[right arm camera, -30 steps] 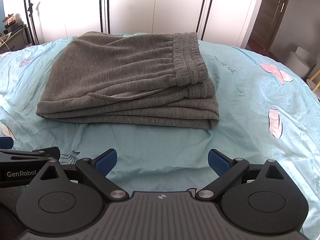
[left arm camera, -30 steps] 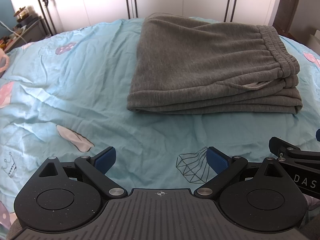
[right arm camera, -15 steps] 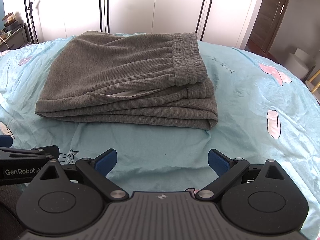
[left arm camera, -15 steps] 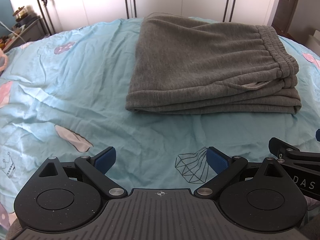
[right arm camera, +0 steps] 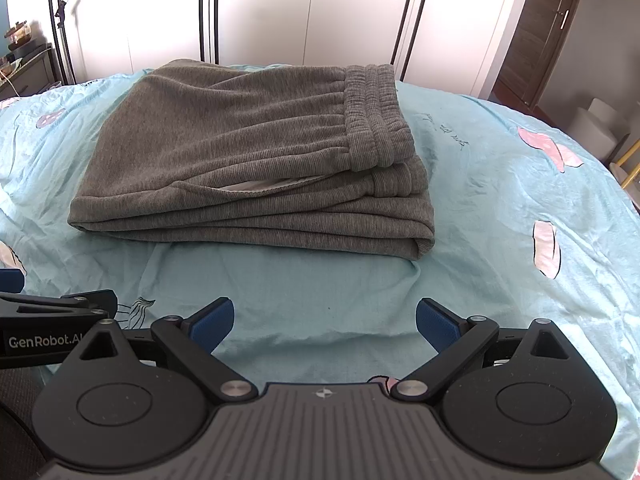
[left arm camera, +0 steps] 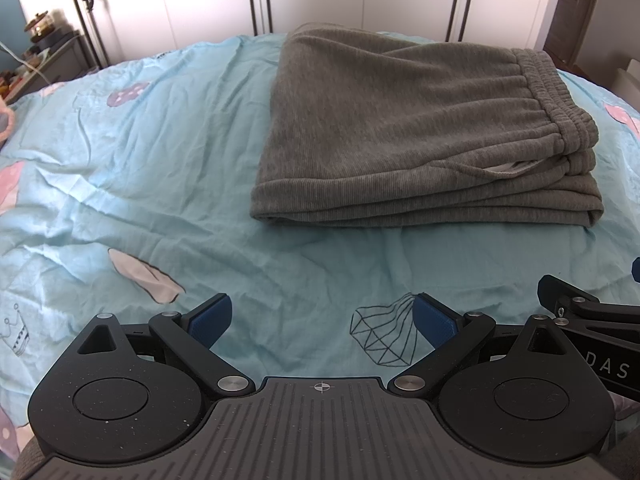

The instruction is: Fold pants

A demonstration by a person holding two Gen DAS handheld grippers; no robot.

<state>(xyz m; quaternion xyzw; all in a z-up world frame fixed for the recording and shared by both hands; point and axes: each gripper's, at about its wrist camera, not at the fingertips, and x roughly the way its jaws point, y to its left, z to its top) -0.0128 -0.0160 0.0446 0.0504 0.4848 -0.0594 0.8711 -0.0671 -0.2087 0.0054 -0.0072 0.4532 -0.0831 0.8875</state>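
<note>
Grey pants [left arm camera: 420, 132] lie folded in a flat stack on the light blue bedsheet [left arm camera: 140, 184], waistband on the right side. They also show in the right wrist view [right arm camera: 248, 176]. My left gripper [left arm camera: 322, 316] is open and empty, held over the sheet in front of the stack, apart from it. My right gripper [right arm camera: 324, 318] is open and empty, also in front of the stack. Each gripper's body shows at the edge of the other's view.
White wardrobe doors [right arm camera: 260, 16] stand behind the bed. A side table with small items [left arm camera: 44, 60] is at the far left. A brown door [right arm camera: 540, 32] and a white bin [right arm camera: 596, 124] are at the right.
Both views drift very slightly; the pants stack sits a touch lower and to the left in frame. Both grippers stay open and empty.
</note>
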